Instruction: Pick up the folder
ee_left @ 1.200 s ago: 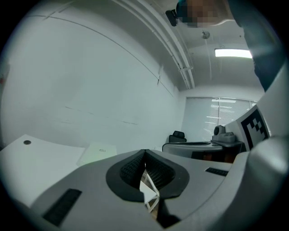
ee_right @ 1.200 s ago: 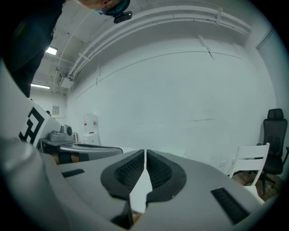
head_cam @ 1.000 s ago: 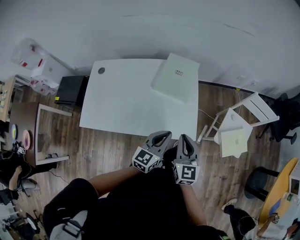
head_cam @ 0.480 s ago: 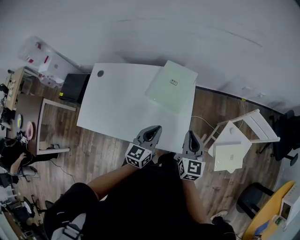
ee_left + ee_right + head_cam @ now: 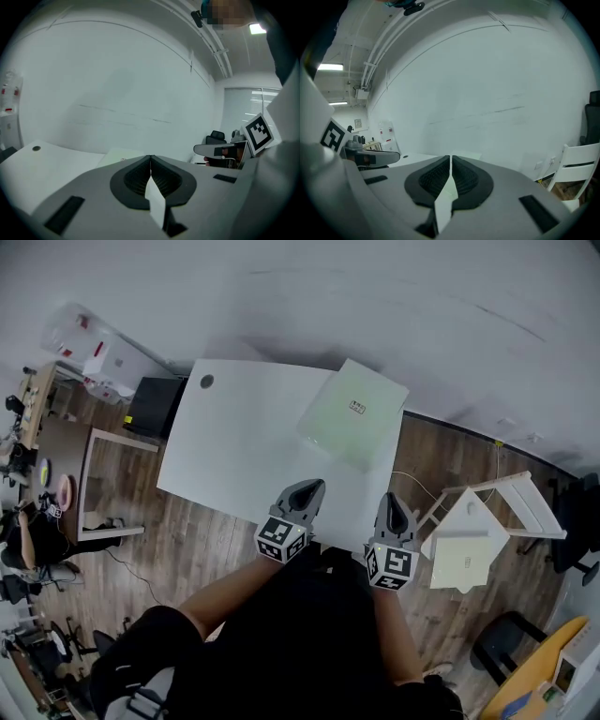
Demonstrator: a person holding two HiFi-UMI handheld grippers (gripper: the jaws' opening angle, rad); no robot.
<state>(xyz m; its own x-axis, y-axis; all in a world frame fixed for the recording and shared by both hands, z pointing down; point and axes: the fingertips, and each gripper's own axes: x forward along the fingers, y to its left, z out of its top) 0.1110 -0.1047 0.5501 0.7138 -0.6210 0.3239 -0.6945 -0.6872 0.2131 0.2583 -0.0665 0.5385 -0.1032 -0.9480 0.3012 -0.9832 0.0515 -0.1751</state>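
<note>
Wooden flooring surrounds the white rectangular table (image 5: 234,456), with the pale green flat folder (image 5: 354,413) lying on its far right corner. My left gripper (image 5: 307,488) and right gripper (image 5: 391,501) hover at the near edge, jaws pressed together, empty. I'd open them before reaching, then come in low at a folder edge.

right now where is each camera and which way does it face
Head view: on the person's head, steeply down at table and folder; arms, left gripper and right gripper show.
Left gripper view: on that gripper, facing the wall across the table; shut jaws show.
Right gripper view: likewise, facing the same wall; shut jaws show.
Shared: both gripper views catch the folder beyond the jaws.
</note>
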